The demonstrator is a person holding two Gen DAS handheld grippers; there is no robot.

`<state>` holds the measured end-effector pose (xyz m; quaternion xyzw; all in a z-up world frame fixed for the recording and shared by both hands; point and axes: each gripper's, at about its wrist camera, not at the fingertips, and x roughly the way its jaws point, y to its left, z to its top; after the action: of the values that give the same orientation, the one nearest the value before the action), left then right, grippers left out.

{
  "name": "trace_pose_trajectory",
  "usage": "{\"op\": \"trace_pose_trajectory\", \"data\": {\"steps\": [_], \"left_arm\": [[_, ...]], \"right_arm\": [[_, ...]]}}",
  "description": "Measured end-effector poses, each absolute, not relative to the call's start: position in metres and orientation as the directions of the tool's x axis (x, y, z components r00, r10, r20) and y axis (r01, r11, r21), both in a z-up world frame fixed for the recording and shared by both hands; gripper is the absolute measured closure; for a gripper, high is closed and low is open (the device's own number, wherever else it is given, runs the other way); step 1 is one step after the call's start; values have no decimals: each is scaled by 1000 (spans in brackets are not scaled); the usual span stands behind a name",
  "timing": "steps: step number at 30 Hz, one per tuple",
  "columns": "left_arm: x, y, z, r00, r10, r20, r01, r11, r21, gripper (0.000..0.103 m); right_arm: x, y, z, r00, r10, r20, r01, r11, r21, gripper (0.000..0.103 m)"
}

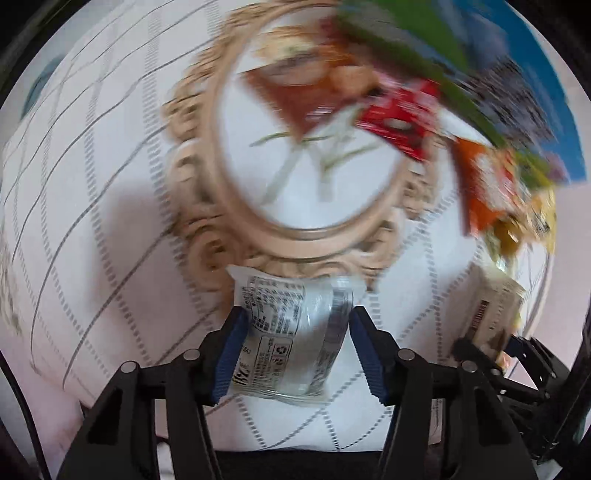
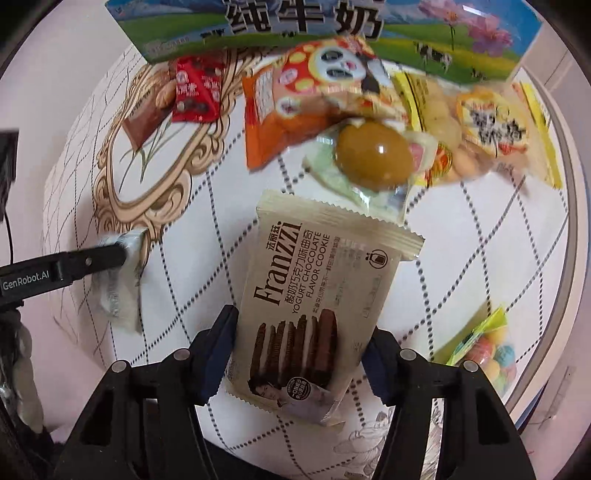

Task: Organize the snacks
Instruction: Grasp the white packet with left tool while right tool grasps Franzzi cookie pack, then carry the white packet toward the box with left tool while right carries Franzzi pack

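My left hand-held gripper (image 1: pixel 293 354) is clamped on a silver packet (image 1: pixel 291 339), both blue pads pressing its sides, the packet's printed back facing the camera and its top edge reaching the gold frame (image 1: pixel 207 206) printed on the surface (image 1: pixel 92 221). That whole view is smeared by blur, so the snacks at the upper right read only as colours: a brown packet (image 1: pixel 299 92) inside the frame, a red packet (image 1: pixel 399 118) overlapping it, an orange bag (image 1: pixel 484 188) further right. From the right wrist I see the same left hand-held gripper from the side, its black finger hiding the middle of the silver packet, which is itself blurred. My right hand-held gripper (image 2: pixel 299 354) grips a Franzzi cookie pack (image 2: pixel 317 295) by its lower end; the pack's bottom corners are tucked behind the fingers and its top edge slips under an egg pouch (image 2: pixel 373 158). Behind that lie the orange panda bag (image 2: pixel 295 110), a yellow biscuit bag (image 2: pixel 487 129) that is partly covered, and the milk carton (image 2: pixel 314 29), cut off by the top edge. A candy bag (image 2: pixel 487 350) sits at the right; it looks to hold coloured balls, though the blur makes me unsure.
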<state>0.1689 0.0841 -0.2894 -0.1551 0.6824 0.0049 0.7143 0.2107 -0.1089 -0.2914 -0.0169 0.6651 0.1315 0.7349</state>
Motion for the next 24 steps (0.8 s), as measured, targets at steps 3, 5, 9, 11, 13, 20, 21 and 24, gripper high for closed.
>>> {"op": "trace_pose_trajectory", "data": {"steps": [3, 5, 9, 11, 13, 20, 21, 24], "left_arm": [[176, 73, -292, 47, -189, -981, -180, 964, -194, 47], [179, 63, -302, 18, -185, -983, -178, 967, -185, 42], [184, 61, -331, -69, -236, -969, -182, 958, -221, 42], [181, 62, -333, -80, -248, -965, -160, 959, -233, 42], [184, 50, -338, -101, -247, -964, -122, 965, -234, 41], [158, 36, -298, -56, -331, -942, -67, 943, -327, 41], [157, 33, -292, -66, -326, -943, -26, 945, -325, 41], [144, 13, -295, -133, -249, -959, 115, 958, -265, 33]], "right_arm": [[210, -119, -290, 72, 182, -981, -174, 970, 167, 36], [211, -128, -284, 76, 189, -979, -152, 973, 176, 34], [218, -134, -286, 54, 209, -976, -94, 975, 204, 33], [218, -135, -287, 54, 210, -976, -82, 975, 205, 33], [217, -132, -288, 52, 207, -977, -74, 976, 203, 33], [217, -129, -291, 37, 223, -974, -55, 974, 221, 31], [217, -128, -293, 34, 226, -973, -54, 973, 224, 28], [215, -125, -295, 27, 221, -975, -62, 974, 219, 26]]}}
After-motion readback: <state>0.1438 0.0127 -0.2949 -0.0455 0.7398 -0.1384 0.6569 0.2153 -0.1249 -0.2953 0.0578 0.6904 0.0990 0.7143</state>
